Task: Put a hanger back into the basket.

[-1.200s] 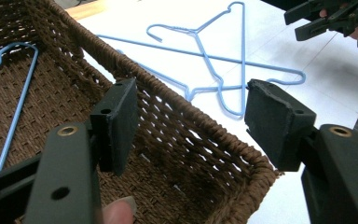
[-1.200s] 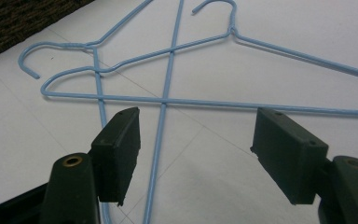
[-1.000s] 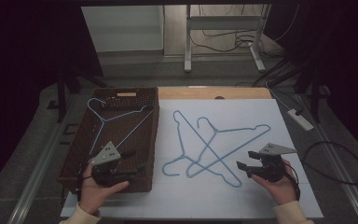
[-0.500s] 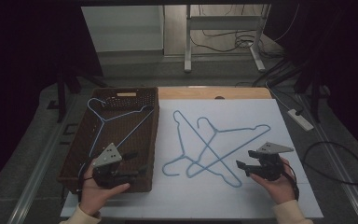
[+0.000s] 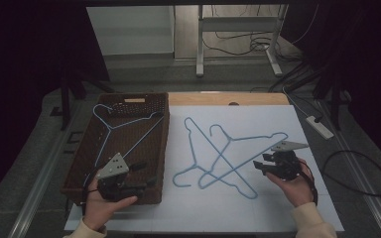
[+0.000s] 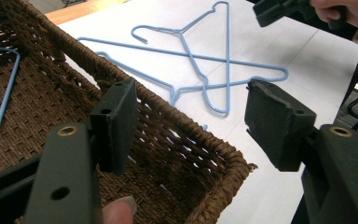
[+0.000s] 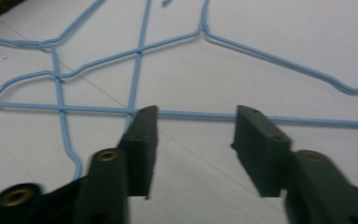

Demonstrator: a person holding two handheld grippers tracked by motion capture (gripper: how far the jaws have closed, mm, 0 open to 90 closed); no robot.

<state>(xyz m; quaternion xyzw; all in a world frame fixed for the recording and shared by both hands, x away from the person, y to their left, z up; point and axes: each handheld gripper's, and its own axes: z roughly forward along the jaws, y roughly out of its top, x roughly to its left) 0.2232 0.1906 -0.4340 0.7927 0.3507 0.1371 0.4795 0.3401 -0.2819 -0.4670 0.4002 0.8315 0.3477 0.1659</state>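
Hovering apart-jawed: left claw point(image 5: 140, 174) over basket point(image 5: 129, 101) corner, right claw point(image 5: 259, 162) beside crossed hangers point(image 5: 228, 153).

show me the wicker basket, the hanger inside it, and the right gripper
wicker basket point(image 5: 164, 144), high view, on its right wall.
hanger in the basket point(image 5: 110, 126), high view, at the neck below its hook.
right gripper point(image 7: 193, 128), right gripper view, midway between its open fingers.

1. The room is dark at both sides.
2. The surface point(image 5: 278, 119) is white, with a strip of wood point(image 5: 228, 98) at its far edge.
3. Behind it stands a metal frame point(image 5: 238, 39) with two legs on a grey floor point(image 5: 144, 69).
4. Black cables point(image 5: 258, 44) lie on the floor.
5. A white power strip point(image 5: 320, 127) sits to the right, with a looped cable point(image 5: 357, 171) near it.
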